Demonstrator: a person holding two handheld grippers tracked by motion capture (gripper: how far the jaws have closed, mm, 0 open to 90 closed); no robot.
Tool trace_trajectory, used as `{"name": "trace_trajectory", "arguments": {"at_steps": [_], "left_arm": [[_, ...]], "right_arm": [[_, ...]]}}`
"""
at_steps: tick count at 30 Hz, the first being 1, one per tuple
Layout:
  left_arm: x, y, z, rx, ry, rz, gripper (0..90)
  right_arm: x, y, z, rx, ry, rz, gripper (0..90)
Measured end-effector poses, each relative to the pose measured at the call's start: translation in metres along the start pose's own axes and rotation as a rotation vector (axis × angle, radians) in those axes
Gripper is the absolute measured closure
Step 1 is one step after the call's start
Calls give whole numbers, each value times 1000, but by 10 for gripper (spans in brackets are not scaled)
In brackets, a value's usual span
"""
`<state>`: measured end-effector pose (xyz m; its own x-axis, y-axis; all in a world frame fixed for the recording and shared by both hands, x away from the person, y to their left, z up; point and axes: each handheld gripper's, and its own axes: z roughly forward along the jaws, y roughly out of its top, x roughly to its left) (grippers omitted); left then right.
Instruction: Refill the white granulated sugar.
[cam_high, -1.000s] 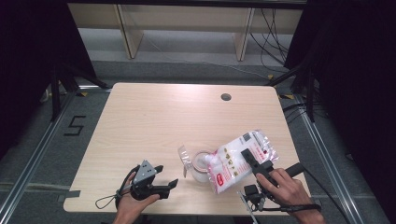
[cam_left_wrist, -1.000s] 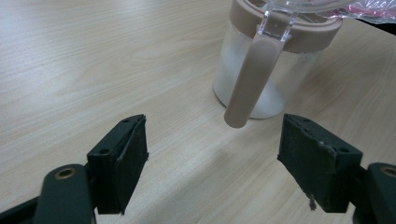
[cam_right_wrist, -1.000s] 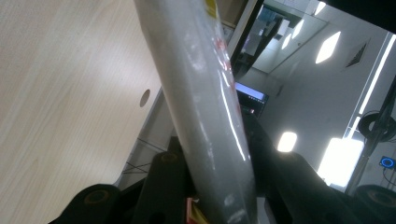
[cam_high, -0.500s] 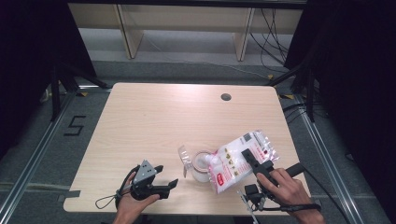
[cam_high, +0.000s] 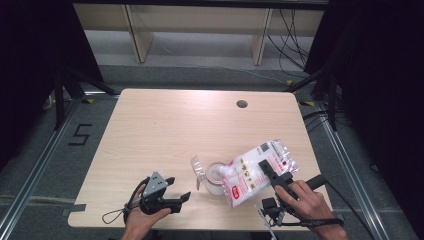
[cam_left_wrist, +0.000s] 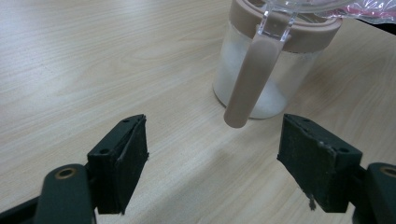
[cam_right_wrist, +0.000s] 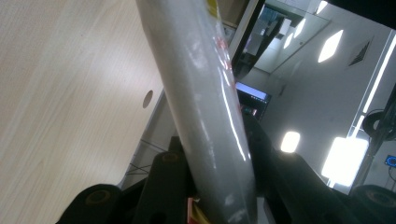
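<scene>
Two grippers: right gripper (cam_high: 267, 170) clamped on a white-and-pink plastic bag (cam_high: 250, 172) tilted over the open jar (cam_high: 216, 177), left gripper (cam_left_wrist: 212, 158) spread wide with nothing held, just beside that jar on the wooden table (cam_high: 175, 130).

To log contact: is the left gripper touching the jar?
Apart. In the left gripper view, the left gripper stands open, with bare table before the jar.

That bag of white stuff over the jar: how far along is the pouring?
Done: the jar stands with its lid flipped open, some white powder inside. In hand: the right gripper clamps the bag, tilted over the jar's mouth. Left: finish pouring, close the lid. The left gripper waits open beside it.
</scene>
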<state>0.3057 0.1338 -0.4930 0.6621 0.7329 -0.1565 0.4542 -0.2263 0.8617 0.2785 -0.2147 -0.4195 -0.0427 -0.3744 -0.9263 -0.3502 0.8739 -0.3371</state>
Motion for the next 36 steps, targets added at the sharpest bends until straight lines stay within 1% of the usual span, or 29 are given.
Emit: {"name": "trace_trajectory", "arguments": {"at_steps": [5, 9, 10, 11, 15, 17, 21, 31, 32, 33, 34, 35, 36], "left_arm": [[0, 0, 0, -3, 0, -4, 233], [0, 0, 0, -4, 0, -5, 233], [0, 0, 0, 0, 0, -1, 233], [0, 0, 0, -2, -3, -3, 233], [0, 0, 0, 1, 1, -1, 233], [0, 0, 0, -1, -6, -2, 233], [0, 0, 0, 1, 2, -1, 233], [0, 0, 0, -3, -5, -5, 233], [0, 0, 0, -1, -5, -2, 233], [0, 0, 0, -6, -5, -7, 233], [0, 0, 0, -6, -5, -7, 233], [0, 0, 0, -6, -4, -7, 233], [0, 0, 0, -1, -5, -3, 233]], "right_arm": [[0, 0, 0, 2, 0, 1, 754], [-1, 0, 0, 4, 0, -10, 754], [-1, 0, 0, 3, 0, -12, 755], [0, 0, 0, -2, -1, -2, 755], [-1, 0, 0, 0, -5, -2, 755], [-1, 0, 0, 0, 0, -3, 755], [0, 0, 0, -2, -1, -3, 756], [-1, -1, 1, -9, 2, 4, 757], [-2, -1, 1, -18, -1, -9, 757], [0, -2, 1, -13, 4, 12, 757], [-1, -2, 2, -20, -2, -5, 758], [1, -2, 1, -10, 6, 16, 758], [1, -2, 1, -6, 12, 21, 758]]}}
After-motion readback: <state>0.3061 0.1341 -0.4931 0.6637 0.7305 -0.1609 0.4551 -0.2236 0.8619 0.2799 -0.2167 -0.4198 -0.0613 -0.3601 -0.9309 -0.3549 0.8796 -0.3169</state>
